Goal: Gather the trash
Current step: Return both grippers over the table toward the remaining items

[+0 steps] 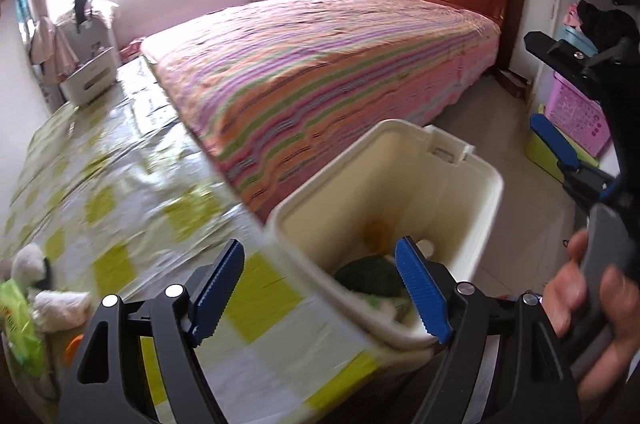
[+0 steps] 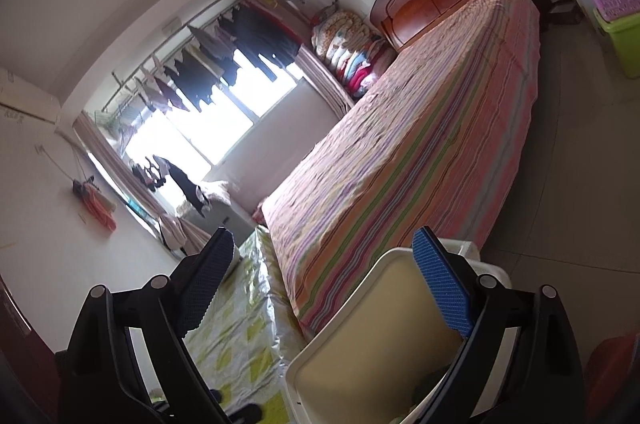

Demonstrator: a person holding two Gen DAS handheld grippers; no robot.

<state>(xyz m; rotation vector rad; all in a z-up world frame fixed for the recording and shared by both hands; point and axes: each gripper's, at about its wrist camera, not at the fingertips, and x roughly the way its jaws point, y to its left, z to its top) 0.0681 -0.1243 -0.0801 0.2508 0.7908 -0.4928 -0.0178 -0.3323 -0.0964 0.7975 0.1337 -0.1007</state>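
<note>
A white trash bin [image 1: 472, 192] stands beside the table's right edge; a dark green piece [image 1: 370, 278] and an orange scrap [image 1: 376, 230] lie in it. My left gripper [image 1: 320, 294] is open and empty, its jaws straddling the bin's near-left rim. My right gripper [image 2: 324, 286] is open and empty above the bin [image 2: 360, 364]; it also shows at right in the left wrist view [image 1: 548, 92]. Crumpled white tissues [image 1: 48, 298] and a green packet [image 1: 16, 324] lie on the table at lower left.
The table has a glossy yellow-green checked cover [image 1: 120, 164]. A white basket [image 1: 90, 80] stands at its far end. A bed with a striped cover [image 1: 320, 64] runs alongside. Coloured storage crates [image 1: 572, 116] stand by the right wall.
</note>
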